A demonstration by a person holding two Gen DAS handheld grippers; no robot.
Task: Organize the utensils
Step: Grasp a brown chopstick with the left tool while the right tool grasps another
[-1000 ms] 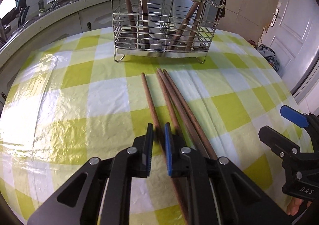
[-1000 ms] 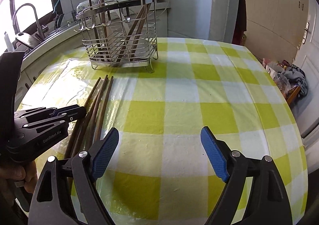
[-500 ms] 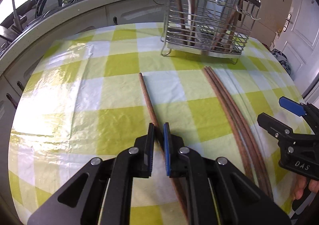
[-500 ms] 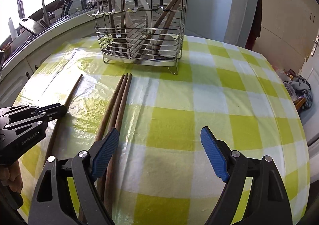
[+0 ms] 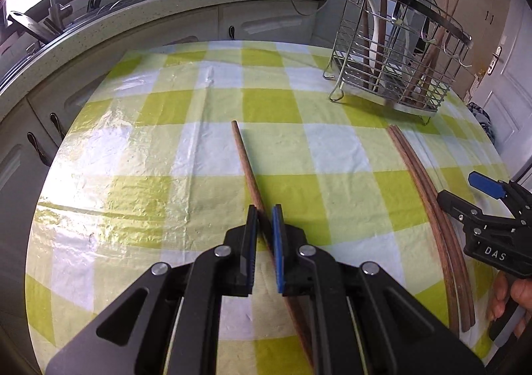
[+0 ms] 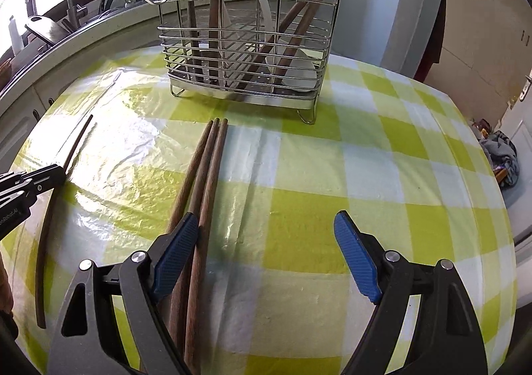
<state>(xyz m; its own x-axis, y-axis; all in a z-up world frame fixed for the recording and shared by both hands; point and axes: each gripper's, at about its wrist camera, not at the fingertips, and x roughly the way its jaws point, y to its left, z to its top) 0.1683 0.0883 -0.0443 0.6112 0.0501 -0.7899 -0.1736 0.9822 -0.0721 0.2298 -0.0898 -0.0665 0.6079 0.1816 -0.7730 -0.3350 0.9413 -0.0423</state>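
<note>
Now our left gripper pinches one slim wooden chopstick lying on the glossy yellow-checked tablecloth. Our right gripper gapes wide (ribbed blue pads) beside three round chopsticks, before the steel wire caddy.

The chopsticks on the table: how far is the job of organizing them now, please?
Partly done. Several wooden utensils already stand in the wire caddy. In hand: the left gripper is shut on a single chopstick, apart from the others. Left: three chopsticks lie together on the checked tablecloth; the right gripper is open with one finger beside them, holding nothing.
</note>
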